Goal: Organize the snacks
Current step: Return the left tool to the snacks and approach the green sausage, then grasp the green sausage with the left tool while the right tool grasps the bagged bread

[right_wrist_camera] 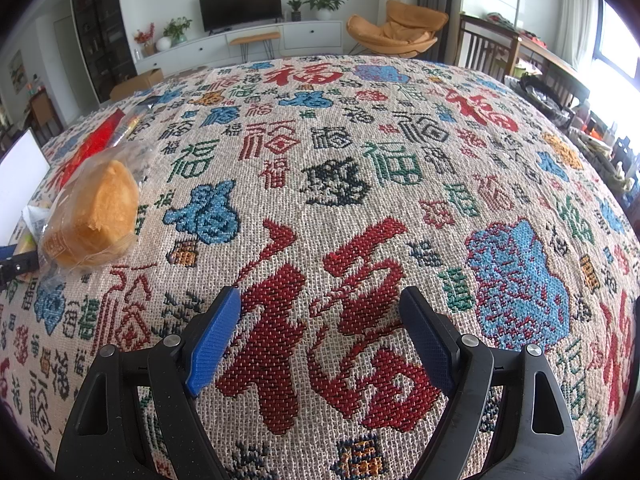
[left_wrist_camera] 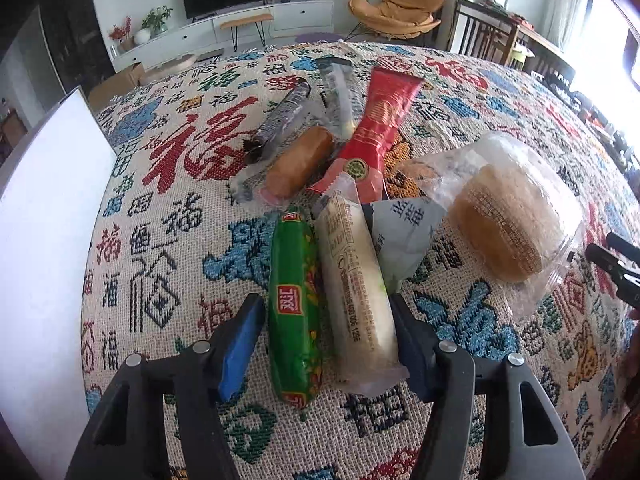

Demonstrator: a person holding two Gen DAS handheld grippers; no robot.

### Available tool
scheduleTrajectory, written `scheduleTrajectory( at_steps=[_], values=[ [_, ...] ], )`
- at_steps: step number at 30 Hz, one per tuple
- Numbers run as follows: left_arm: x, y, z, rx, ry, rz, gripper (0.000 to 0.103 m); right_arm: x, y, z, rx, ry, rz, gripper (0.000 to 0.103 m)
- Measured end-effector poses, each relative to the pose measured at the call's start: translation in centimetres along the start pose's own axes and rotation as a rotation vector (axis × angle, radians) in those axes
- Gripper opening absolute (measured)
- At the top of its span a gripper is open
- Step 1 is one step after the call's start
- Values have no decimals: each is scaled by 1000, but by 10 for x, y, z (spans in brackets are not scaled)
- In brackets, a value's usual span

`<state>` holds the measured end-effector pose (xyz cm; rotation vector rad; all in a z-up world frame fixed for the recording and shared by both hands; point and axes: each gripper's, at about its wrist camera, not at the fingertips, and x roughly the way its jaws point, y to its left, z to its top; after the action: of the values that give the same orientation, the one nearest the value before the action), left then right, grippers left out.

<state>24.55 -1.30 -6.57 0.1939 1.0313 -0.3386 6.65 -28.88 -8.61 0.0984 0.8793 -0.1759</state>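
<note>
Two snack sticks lie side by side between the jaws of the left gripper (left_wrist_camera: 326,344): a green sausage (left_wrist_camera: 295,312) on the left and a white stick (left_wrist_camera: 358,296) on the right. The jaws stand half wide; the right pad looks to touch the white wrapper, the left pad stands just clear of the sausage. Both look light, fairly firm and slick in plastic, best pinched across the middle. Farther off lie a red packet (left_wrist_camera: 374,136), a brown roll (left_wrist_camera: 300,160) and, to the right, a soft bun (left_wrist_camera: 500,224) in crinkly film, easily squashed. The right gripper (right_wrist_camera: 320,340) hovers wide and empty over the tablecloth (right_wrist_camera: 360,152), a coarse woven cloth with characters. A white panel (left_wrist_camera: 44,240) stands left; a living room with television lies beyond.
</note>
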Motion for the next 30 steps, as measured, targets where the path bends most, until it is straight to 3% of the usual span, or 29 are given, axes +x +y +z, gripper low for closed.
scheduleTrajectory(
  at_steps=[4, 8, 12, 15, 17, 19, 22, 26, 30],
  values=[
    [-21, 10, -8, -87, -55, -83, 63, 0, 0, 0, 0, 0, 0, 84],
    [-48, 34, -18, -164, -142, -54, 63, 0, 0, 0, 0, 0, 1, 85],
    [-38, 48, -13, -191, -90, -49, 62, 0, 0, 0, 0, 0, 0, 85],
    [-26, 32, -7, -110, -67, -43, 61, 0, 0, 0, 0, 0, 0, 85],
    [-15, 26, -4, -89, -41, -19, 47, 0, 0, 0, 0, 0, 0, 85],
    [-4, 32, -2, -143, -16, -22, 37, 0, 0, 0, 0, 0, 0, 85],
    [-3, 32, -2, -149, -33, 11, 23, 0, 0, 0, 0, 0, 0, 85],
    [-17, 29, -21, -148, -19, -22, 23, 0, 0, 0, 0, 0, 0, 85],
    [-41, 30, -64, -178, -19, -43, 23, 0, 0, 0, -1, 0, 0, 85]
  ],
)
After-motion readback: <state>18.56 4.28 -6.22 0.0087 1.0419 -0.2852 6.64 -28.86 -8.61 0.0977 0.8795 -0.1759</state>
